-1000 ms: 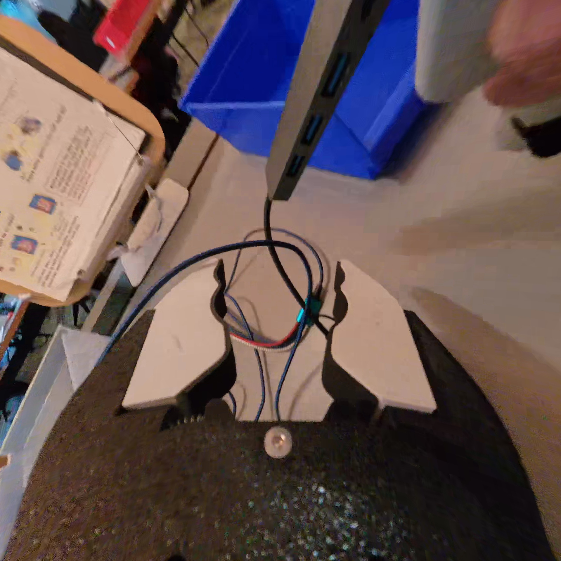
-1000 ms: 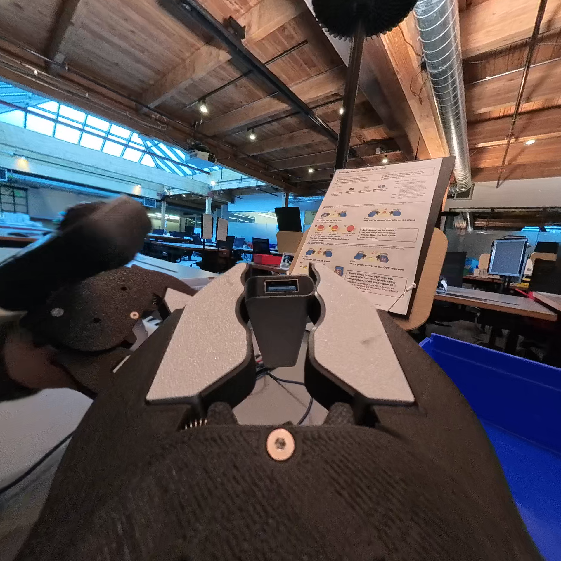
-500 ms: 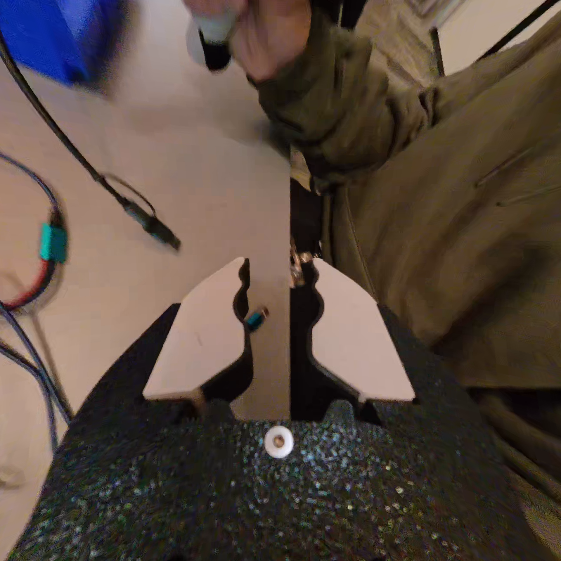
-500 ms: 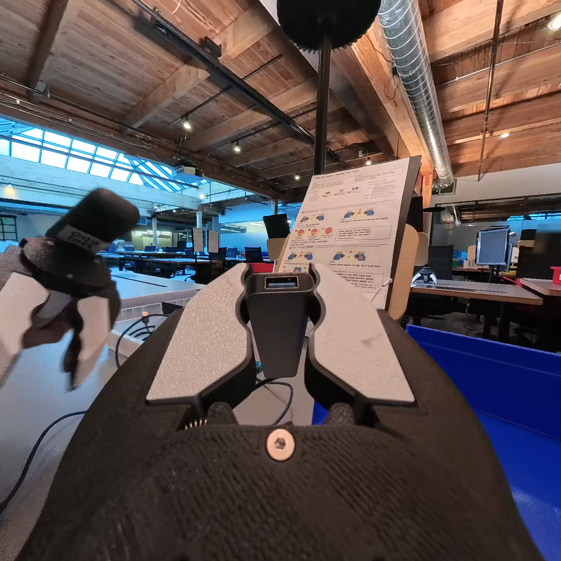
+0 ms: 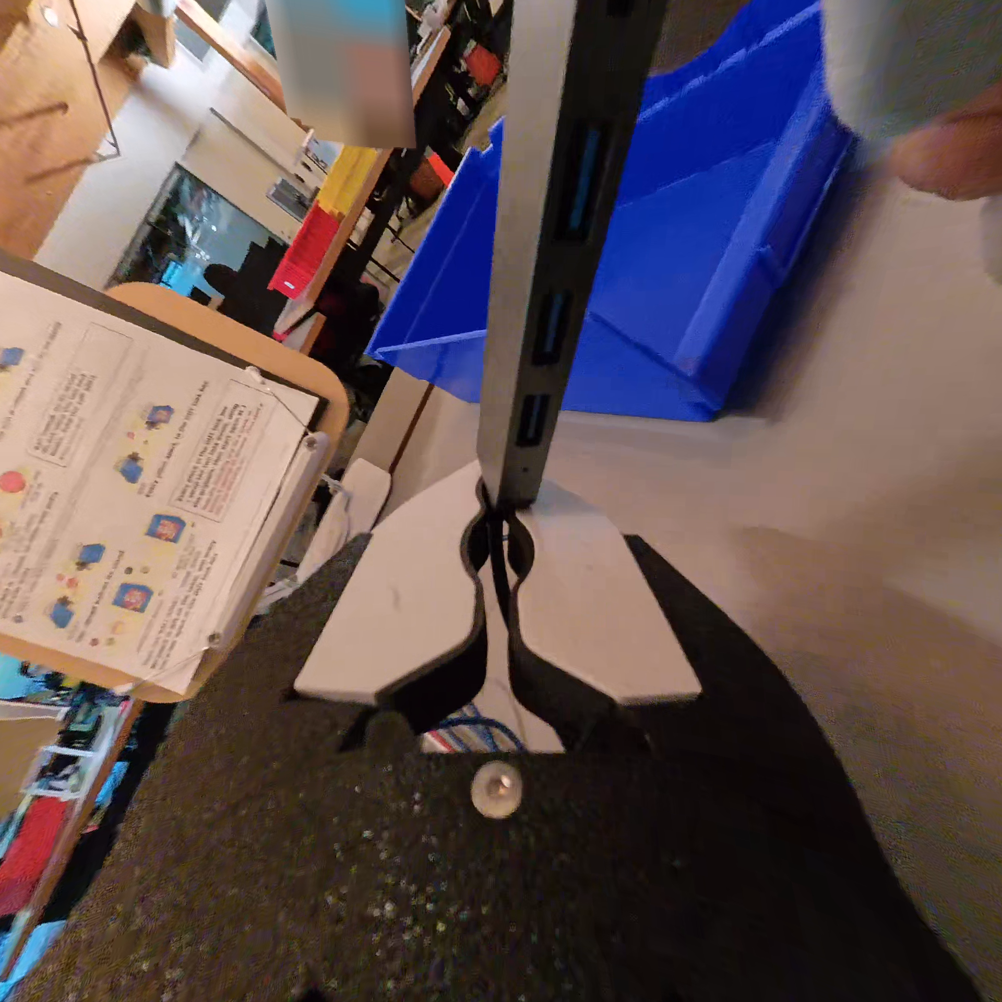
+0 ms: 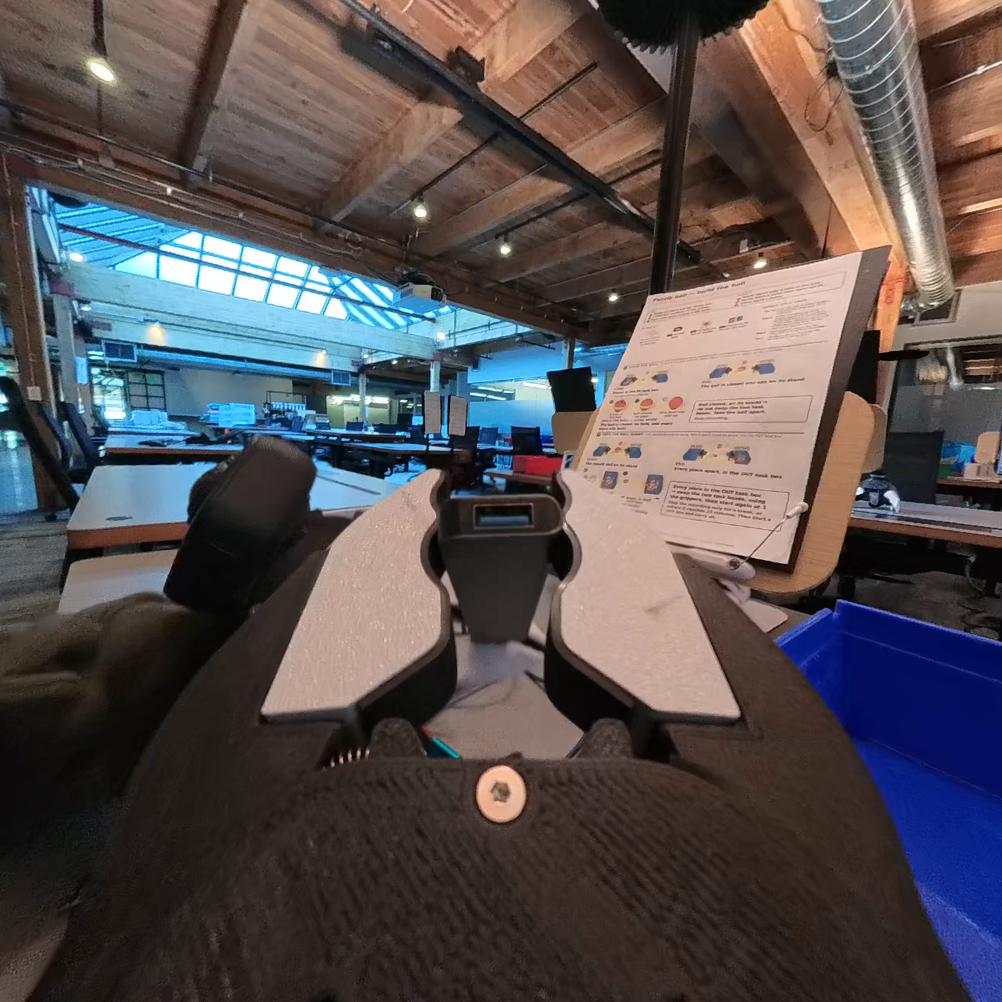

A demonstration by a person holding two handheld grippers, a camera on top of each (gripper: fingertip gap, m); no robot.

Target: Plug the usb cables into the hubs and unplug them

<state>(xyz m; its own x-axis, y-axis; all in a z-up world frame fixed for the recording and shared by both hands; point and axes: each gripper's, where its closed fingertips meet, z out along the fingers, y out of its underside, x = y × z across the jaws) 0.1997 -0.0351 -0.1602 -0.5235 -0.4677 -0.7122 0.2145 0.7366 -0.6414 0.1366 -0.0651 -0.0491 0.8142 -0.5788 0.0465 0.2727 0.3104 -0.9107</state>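
Note:
My right gripper point(image 6: 500, 490) is shut on one end of a grey USB hub point(image 6: 499, 558) and holds it upright above the table; a port on that end faces the camera. In the left wrist view the hub point(image 5: 534, 260) rises as a long bar with several blue ports down its side. My left gripper point(image 5: 501, 504) is shut on the hub's black cable point(image 5: 498, 564) just below the hub's lower end. Blue cables point(image 5: 477, 729) show on the table through the gap behind the fingers. The left gripper's black body point(image 6: 244, 515) shows at the left of the right wrist view.
A blue bin point(image 5: 705, 282) stands on the table behind the hub, and also shows at the right point(image 6: 900, 705). An instruction sheet on a wooden stand point(image 5: 141, 488) is at the left, also seen in the right wrist view point(image 6: 726, 412). A hand point(image 5: 949, 157) is at the upper right. Left tips to right tips: about 12 cm.
My left gripper was open over the cables, swung toward the person's lap, then came back under the hub and shut on its black cable. The right gripper kept holding the hub.

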